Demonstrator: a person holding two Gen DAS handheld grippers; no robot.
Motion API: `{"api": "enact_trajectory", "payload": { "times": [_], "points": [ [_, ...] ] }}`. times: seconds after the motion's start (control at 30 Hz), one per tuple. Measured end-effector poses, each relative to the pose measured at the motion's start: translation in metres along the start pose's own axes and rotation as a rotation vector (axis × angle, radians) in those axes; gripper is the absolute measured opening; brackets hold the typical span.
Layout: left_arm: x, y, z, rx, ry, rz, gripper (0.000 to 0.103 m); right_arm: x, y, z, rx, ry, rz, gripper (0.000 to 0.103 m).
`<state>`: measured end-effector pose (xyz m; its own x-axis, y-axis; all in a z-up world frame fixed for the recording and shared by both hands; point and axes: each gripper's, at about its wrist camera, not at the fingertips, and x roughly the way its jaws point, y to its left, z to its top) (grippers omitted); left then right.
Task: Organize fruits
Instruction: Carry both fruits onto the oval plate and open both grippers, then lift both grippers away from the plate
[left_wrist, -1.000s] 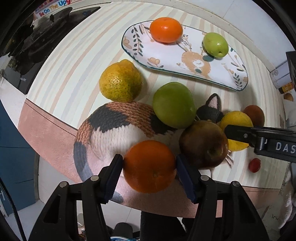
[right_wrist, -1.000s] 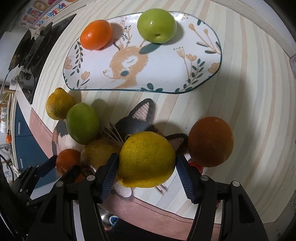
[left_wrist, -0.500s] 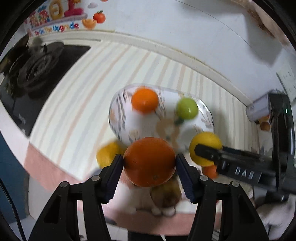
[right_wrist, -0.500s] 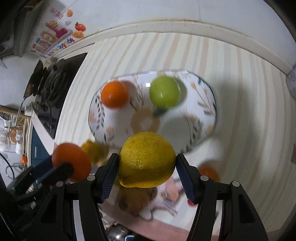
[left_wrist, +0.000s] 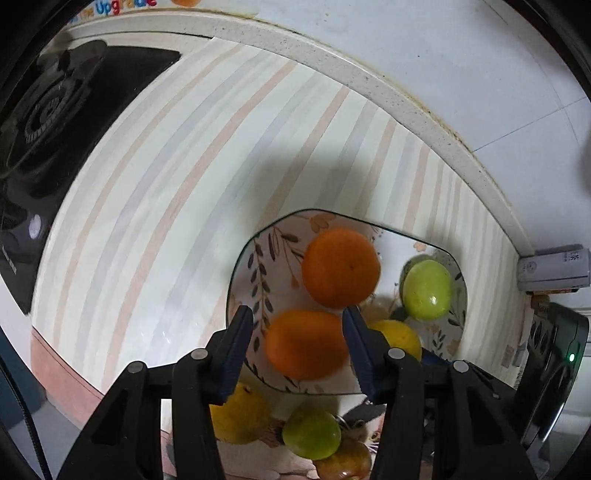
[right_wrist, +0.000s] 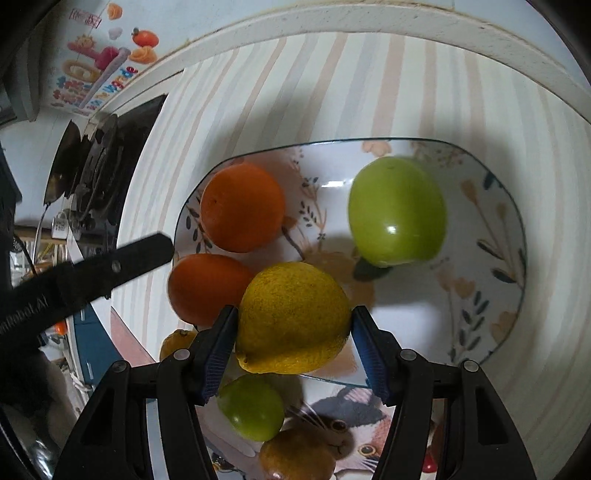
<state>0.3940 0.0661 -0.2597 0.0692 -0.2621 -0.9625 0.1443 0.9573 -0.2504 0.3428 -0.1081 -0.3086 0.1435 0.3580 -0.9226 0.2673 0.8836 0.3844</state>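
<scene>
My left gripper (left_wrist: 298, 345) sits over the floral plate (left_wrist: 251, 273); its jaws stand a little wider than an orange (left_wrist: 304, 345) between them, with a small gap at the left pad. My right gripper (right_wrist: 293, 334) is shut on a yellow lemon (right_wrist: 291, 319) and holds it above the plate (right_wrist: 491, 266). On the plate lie another orange (left_wrist: 341, 267) and a green fruit (left_wrist: 426, 290). In the right wrist view these are the orange (right_wrist: 242, 206), the green fruit (right_wrist: 397, 216) and the left gripper's orange (right_wrist: 207, 288).
A cat-shaped knitted mat (right_wrist: 354, 413) near the front edge carries a green fruit (right_wrist: 251, 406), a brownish fruit (right_wrist: 295, 458) and a yellow citrus (left_wrist: 240, 413). A black stove (left_wrist: 48, 107) stands at the left. A wall and raised ledge (left_wrist: 369, 77) run behind the plate.
Both grippers lifted their fruits off the mat and carried them forward over the plate. The left jaws have eased apart slightly around the orange.
</scene>
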Motion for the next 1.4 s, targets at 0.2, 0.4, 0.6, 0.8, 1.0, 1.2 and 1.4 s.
{"api": "enact_trajectory", "payload": {
  "times": [0.2,0.4,0.6,0.8,1.0,1.2,1.4],
  "points": [
    [0.01,-0.001,-0.002,0.009,0.033,0.025,0.047,-0.001,-0.012,0.002,0.034,0.016,0.024,0.066],
    [0.001,-0.005,-0.014,0.024,0.01,0.079,0.049,-0.033,-0.016,-0.004,0.033,-0.035,-0.037,0.085],
    [-0.017,-0.011,-0.041,0.04,-0.051,0.155,0.063,-0.064,-0.013,-0.021,-0.047,-0.08,-0.226,0.095],
    [-0.038,-0.021,-0.072,0.022,-0.106,0.195,0.09,-0.087,-0.013,-0.045,-0.119,-0.128,-0.329,0.096],
    [-0.068,-0.034,-0.106,-0.009,-0.193,0.215,0.09,-0.118,-0.016,-0.082,-0.185,-0.144,-0.33,0.097],
    [-0.097,-0.057,-0.145,-0.001,-0.257,0.239,0.09,-0.155,-0.015,-0.114,-0.251,-0.189,-0.313,0.097],
    [-0.124,-0.073,-0.177,0.011,-0.301,0.24,0.09,-0.198,-0.013,-0.141,-0.293,-0.241,-0.281,0.097]
  ]
}}
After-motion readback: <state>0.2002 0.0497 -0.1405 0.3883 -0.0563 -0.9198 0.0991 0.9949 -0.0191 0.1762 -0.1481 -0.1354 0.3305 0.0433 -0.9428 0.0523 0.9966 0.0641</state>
